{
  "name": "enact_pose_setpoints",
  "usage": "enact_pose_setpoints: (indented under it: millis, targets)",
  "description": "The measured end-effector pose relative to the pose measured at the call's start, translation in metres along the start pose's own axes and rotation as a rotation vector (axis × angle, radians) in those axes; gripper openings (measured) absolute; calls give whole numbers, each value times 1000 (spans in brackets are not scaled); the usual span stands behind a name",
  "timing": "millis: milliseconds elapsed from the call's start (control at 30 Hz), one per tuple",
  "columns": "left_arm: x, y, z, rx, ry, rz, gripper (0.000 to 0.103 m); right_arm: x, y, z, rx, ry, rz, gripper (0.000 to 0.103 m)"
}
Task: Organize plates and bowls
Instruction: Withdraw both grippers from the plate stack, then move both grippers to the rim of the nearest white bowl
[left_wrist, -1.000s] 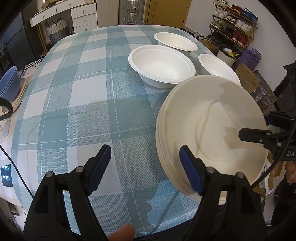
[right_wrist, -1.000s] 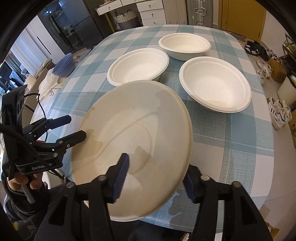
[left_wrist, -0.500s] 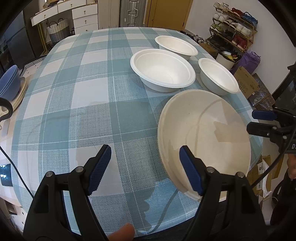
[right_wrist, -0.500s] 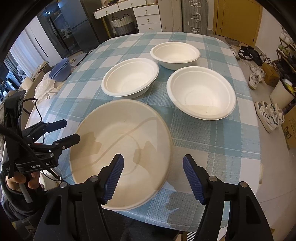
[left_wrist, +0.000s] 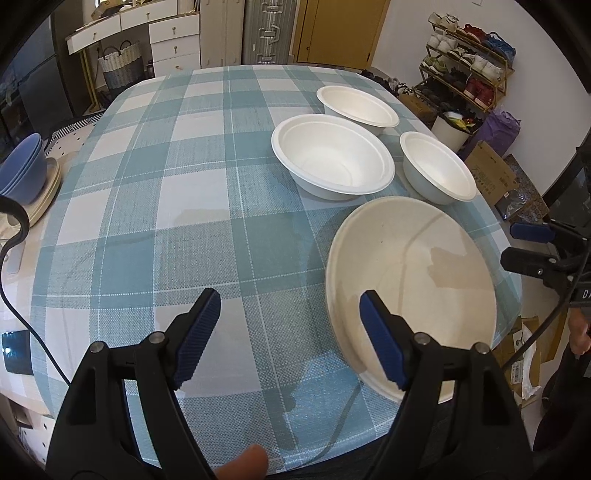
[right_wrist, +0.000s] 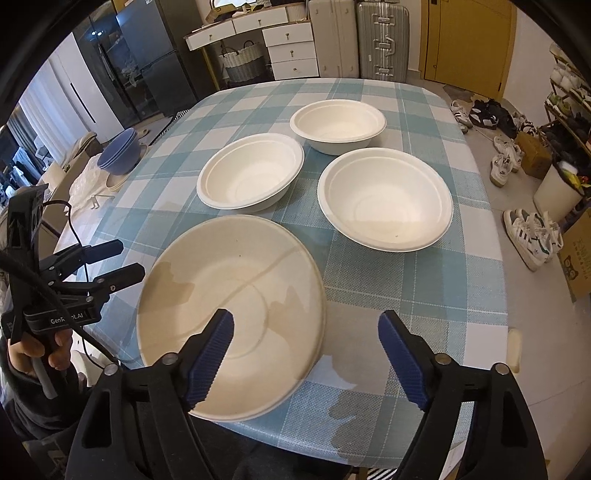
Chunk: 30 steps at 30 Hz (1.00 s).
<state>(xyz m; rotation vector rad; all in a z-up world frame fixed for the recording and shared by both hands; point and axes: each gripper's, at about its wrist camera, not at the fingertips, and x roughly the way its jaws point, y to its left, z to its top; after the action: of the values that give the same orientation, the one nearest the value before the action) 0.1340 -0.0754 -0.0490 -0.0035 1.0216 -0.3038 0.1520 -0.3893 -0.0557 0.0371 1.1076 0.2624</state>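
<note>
A cream plate (left_wrist: 410, 273) lies flat at the near edge of the checked table (left_wrist: 166, 206); it also shows in the right wrist view (right_wrist: 229, 314). Three white bowls stand beyond it: a near-left bowl (right_wrist: 251, 171), a far bowl (right_wrist: 338, 123) and a right bowl (right_wrist: 384, 197). My left gripper (left_wrist: 288, 336) is open and empty, left of the plate, its right finger over the plate's rim. My right gripper (right_wrist: 306, 358) is open and empty, just behind the plate's near-right rim.
Stacked blue bowls on cream plates (left_wrist: 26, 173) sit on a side surface left of the table. A cable (left_wrist: 332, 424) runs over the table's near edge. Shoes and boxes (right_wrist: 532, 236) lie on the floor to the right.
The plate has come down from a tilted hold to lie flat on the table. My right gripper has let it go, opened and pulled back. Both views have drawn back a little.
</note>
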Motion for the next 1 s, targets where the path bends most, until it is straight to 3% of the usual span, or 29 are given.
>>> enact_pose_setpoints:
  millis: [433,533,567,1000]
  targets:
    - [-4,-1,2,10,-11,4,84,1,-1,1,5,-5,4,90]
    - [-5,-1,2,10,-15,4,93,-1,0,2,-1,-10,5,90]
    - [-5,-1,2,9,-18,3,102,-1,1,2,-1,-12,4,90]
    - [-13,2,5,4,-38,25,101,-6,7,11,-12,-37,10,90]
